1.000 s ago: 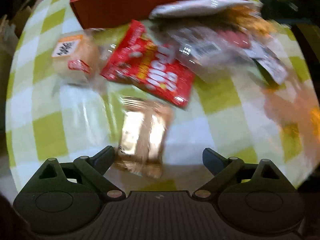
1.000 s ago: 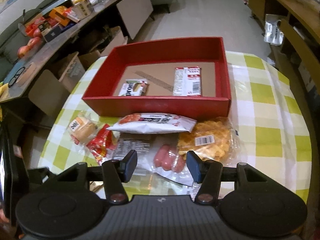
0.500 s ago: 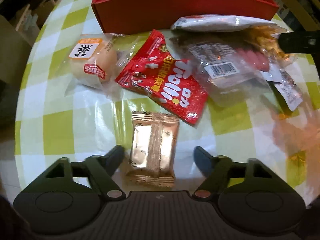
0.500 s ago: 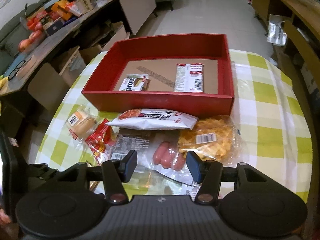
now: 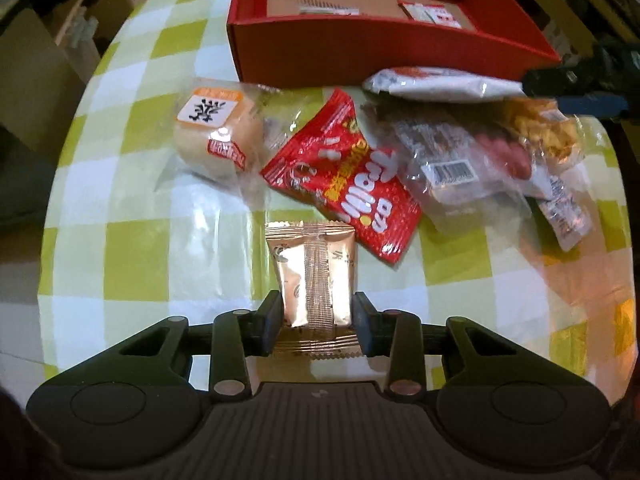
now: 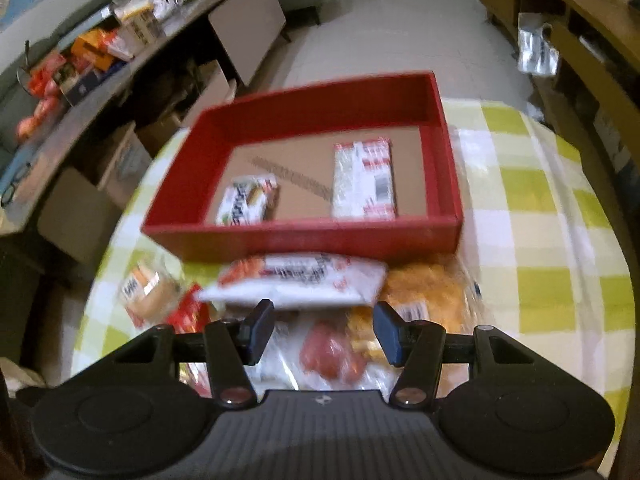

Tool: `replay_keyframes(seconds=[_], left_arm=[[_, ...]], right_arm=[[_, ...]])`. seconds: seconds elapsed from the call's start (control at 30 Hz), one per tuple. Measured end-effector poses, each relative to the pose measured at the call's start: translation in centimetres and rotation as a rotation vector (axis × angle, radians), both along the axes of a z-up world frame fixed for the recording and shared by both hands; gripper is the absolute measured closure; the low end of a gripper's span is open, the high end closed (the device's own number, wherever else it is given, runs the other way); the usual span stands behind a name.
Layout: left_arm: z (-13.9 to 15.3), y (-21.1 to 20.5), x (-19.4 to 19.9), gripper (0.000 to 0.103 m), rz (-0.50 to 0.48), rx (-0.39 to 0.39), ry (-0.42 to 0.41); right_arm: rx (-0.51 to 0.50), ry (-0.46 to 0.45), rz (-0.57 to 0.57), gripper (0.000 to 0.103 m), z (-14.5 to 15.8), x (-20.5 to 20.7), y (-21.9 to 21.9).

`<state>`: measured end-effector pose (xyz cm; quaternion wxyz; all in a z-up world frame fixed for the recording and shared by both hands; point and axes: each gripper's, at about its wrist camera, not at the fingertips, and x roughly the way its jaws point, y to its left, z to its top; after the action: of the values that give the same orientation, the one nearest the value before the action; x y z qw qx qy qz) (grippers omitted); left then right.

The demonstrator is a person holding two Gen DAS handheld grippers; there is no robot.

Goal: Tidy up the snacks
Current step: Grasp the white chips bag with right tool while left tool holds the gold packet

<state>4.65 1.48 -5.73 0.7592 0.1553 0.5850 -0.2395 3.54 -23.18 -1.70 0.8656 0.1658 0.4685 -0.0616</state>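
Resting gold packet [image 5: 316, 276] between left claw [image 5: 317, 322] pads

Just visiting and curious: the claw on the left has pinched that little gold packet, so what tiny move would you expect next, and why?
Probably lift it and carry it toward the red box. The left claw is shut on the gold packet, with a pad pressing each side. The box sits open beyond the loose snacks, with two packets already inside, so this one likely joins them. Rising first should clear the red candy bag lying in the way.

- Gold packet [image 5: 314, 276] between left gripper's pads: shiny metallic foil, crimped seams.
- Tablecloth [image 5: 132, 236] beyond: glossy plastic-looking sheet.
- Red box [image 5: 360, 54] farther: matt card.
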Motion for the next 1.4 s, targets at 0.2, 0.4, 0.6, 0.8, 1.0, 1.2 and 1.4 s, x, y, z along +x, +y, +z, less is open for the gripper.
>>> replay_keyframes(seconds=[0.2,0.4,0.6,0.8,1.0,1.2,1.4], left_arm=[[0.0,-0.4,0.5,0.058,-0.028,-0.025,0.036],[-0.9,-1.3,1.0,0.058,-0.033,-0.007,0.078],[-1.6,-0.7,1.8,0.056,-0.009,-0.001,0.116],[-1.8,-0.7,2.1,0.055,0.011,-0.006,0.124],[-2.2,-0.8,2.4,0.051,0.002,-0.005,0.126],[-1.8,-0.5,2.7,0.048,0.006,-0.021,0.151],[-1.8,-0.4,1.9,0.048,-0.031,0.002,0.123]], right_arm=[[0.033,0.049,-0.010,0.038,-2.7,3.7,0.2],[0.186,0.100,0.072,0.036,-4.6,4.0,1.6],[0.308,0.114,0.228,0.037,-2.9,0.3,3.8],[0.002,0.043,0.264,0.037,-2.1,3.1,4.2],[-0.011,0.058,0.334,0.026,-4.7,6.8,5.5],[0.224,0.194,0.327,0.014,-5.9,3.5,6.2],[0.307,0.167,0.336,0.023,-3.4,-0.9,6.4]])
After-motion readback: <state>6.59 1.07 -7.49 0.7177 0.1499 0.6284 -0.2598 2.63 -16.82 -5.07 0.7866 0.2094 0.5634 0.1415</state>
